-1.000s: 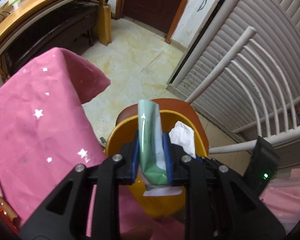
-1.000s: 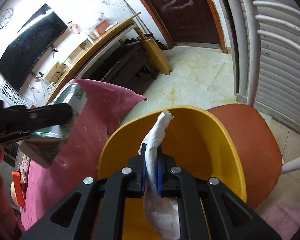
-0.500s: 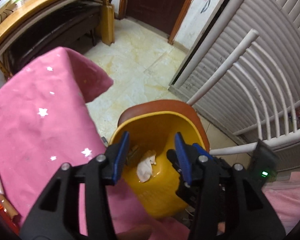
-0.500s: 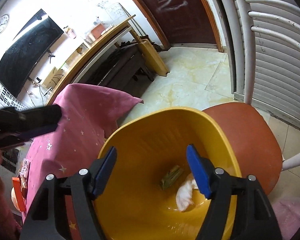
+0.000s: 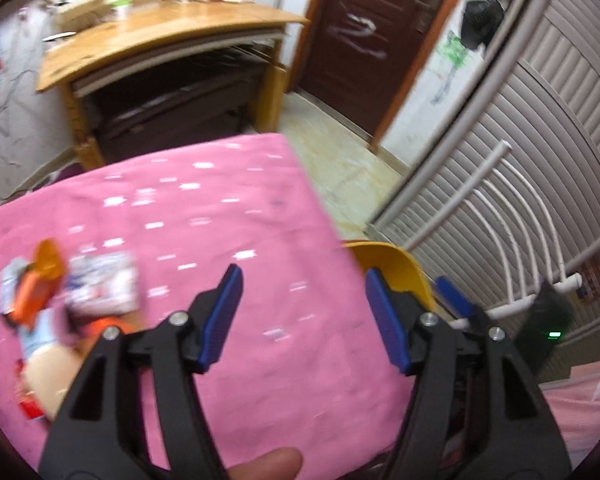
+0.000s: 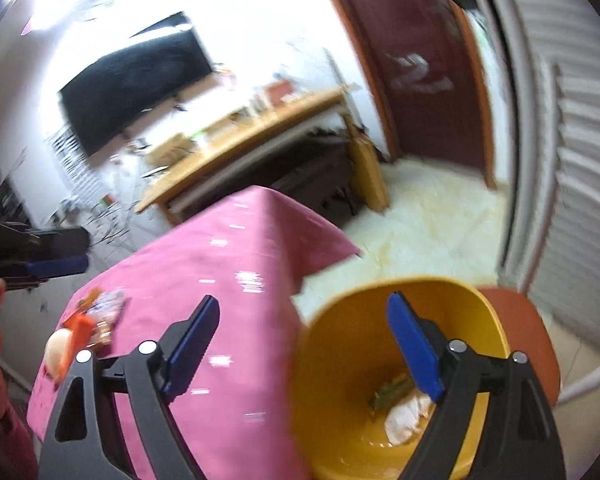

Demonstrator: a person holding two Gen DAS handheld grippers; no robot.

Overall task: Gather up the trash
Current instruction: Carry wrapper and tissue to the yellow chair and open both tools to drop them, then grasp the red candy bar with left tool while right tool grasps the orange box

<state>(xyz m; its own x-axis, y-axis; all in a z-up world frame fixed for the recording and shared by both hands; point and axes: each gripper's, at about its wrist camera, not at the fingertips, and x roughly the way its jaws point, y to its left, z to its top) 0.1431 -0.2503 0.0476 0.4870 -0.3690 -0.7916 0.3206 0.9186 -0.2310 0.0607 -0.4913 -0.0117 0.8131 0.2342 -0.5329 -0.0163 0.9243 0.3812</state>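
Trash, a crumpled white tissue (image 6: 406, 418) and a green wrapper (image 6: 392, 390), lies in the round yellow plastic bin (image 6: 340, 344). Right hand-held gripper (image 6: 304, 350) hangs released over its rim, jaws just opened, nothing between. Left hand-held gripper (image 5: 304, 316), likewise just released and empty, faces the pink starred tabletop (image 5: 220, 208); blurred wrappers (image 5: 100, 284) lie at nine o'clock.
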